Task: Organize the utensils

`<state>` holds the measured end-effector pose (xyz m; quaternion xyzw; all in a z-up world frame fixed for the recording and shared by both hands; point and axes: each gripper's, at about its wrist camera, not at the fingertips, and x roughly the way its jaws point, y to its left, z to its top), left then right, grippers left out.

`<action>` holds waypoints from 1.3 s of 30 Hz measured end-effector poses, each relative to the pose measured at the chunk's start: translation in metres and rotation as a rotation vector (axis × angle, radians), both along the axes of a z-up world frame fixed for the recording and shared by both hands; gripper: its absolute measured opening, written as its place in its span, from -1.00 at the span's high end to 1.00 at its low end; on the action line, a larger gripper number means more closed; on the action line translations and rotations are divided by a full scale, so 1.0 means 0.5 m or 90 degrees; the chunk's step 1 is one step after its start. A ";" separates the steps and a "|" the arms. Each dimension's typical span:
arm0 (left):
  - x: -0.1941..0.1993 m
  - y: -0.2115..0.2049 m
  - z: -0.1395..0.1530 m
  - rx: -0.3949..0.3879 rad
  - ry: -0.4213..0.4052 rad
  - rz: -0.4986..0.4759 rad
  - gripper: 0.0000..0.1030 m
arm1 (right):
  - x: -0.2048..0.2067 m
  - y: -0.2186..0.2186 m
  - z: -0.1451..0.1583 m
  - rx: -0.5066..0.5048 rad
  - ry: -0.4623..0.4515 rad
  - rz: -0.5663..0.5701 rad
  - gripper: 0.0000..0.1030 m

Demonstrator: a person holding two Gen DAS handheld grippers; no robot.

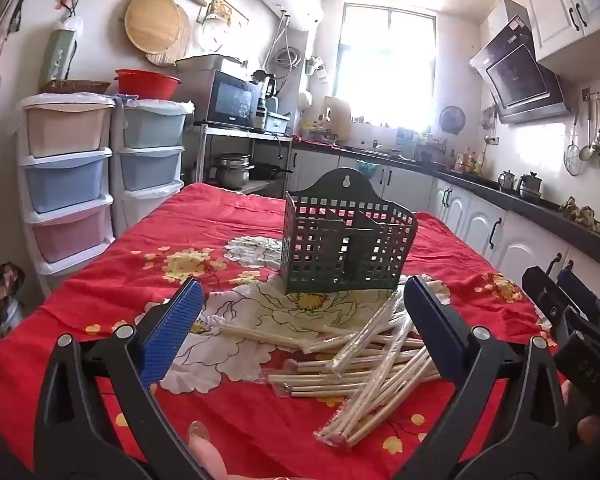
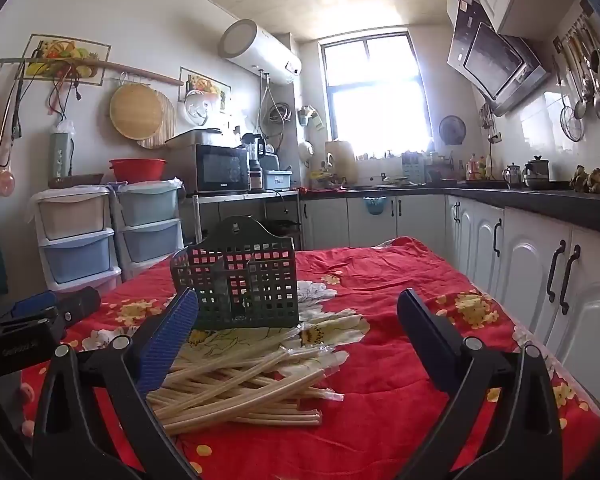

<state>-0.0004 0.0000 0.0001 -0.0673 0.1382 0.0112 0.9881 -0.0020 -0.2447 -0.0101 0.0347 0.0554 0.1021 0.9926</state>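
pale wrapped chopsticks [image 1: 364,364] lie heaped on the desk [image 1: 228,216] just ahead of my left hand-held gripper [image 1: 304,320] and right hand-held gripper [image 2: 298,332], both spread wide and empty.

A loose heap of plastic-wrapped chopsticks [image 1: 364,352] lay crisscrossed just before the upright, empty dark-green lattice utensil holder [image 1: 346,242].

I am standing in a narrow kitchen where daylight is pouring through the window [image 2: 374,88] at the far end, washing out the white walls. Stacked pastel drawer units [image 1: 70,172] and a microwave [image 2: 222,168] are lining my left, a water heater [image 2: 260,54] is hanging overhead, and white cabinets [image 2: 540,268] under a dark countertop [image 2: 540,200] are running along my right.
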 end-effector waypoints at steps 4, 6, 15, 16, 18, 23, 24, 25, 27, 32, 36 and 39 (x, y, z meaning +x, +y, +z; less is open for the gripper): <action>-0.002 -0.018 0.005 -0.003 0.003 0.000 -0.80 | -0.002 0.000 -0.001 -0.002 -0.002 -0.003 -0.88; -0.003 -0.022 0.008 -0.006 0.005 0.002 -0.80 | -0.004 0.001 -0.001 -0.004 -0.002 -0.004 -0.88; -0.014 -0.023 0.005 -0.008 0.006 -0.009 -0.80 | 0.005 0.000 -0.009 -0.002 0.011 0.000 -0.88; -0.015 -0.025 0.010 -0.007 0.007 -0.011 -0.80 | 0.004 0.000 -0.009 -0.002 0.011 0.000 -0.88; -0.014 -0.014 0.005 -0.013 0.008 -0.018 -0.80 | 0.001 0.000 -0.011 -0.002 0.010 0.000 -0.88; -0.011 -0.014 0.003 -0.012 0.007 -0.016 -0.80 | 0.004 0.001 -0.007 -0.002 0.013 0.001 -0.88; -0.011 -0.015 0.002 -0.011 0.007 -0.016 -0.80 | 0.003 0.001 -0.008 -0.002 0.013 0.001 -0.88; -0.009 -0.013 -0.001 -0.013 0.008 -0.017 -0.80 | 0.003 0.001 -0.009 -0.002 0.013 0.001 -0.88; -0.009 -0.015 -0.001 -0.012 0.008 -0.016 -0.80 | 0.002 0.001 -0.011 -0.002 0.012 0.000 -0.88; -0.009 -0.014 -0.002 -0.012 0.007 -0.017 -0.80 | 0.002 0.000 -0.006 -0.003 0.011 0.001 -0.88; -0.009 -0.016 -0.004 -0.012 0.007 -0.017 -0.80 | 0.002 0.000 -0.005 -0.003 0.014 0.001 -0.88; -0.009 -0.017 -0.004 -0.012 0.007 -0.016 -0.80 | 0.003 0.000 -0.004 -0.004 0.013 0.002 -0.88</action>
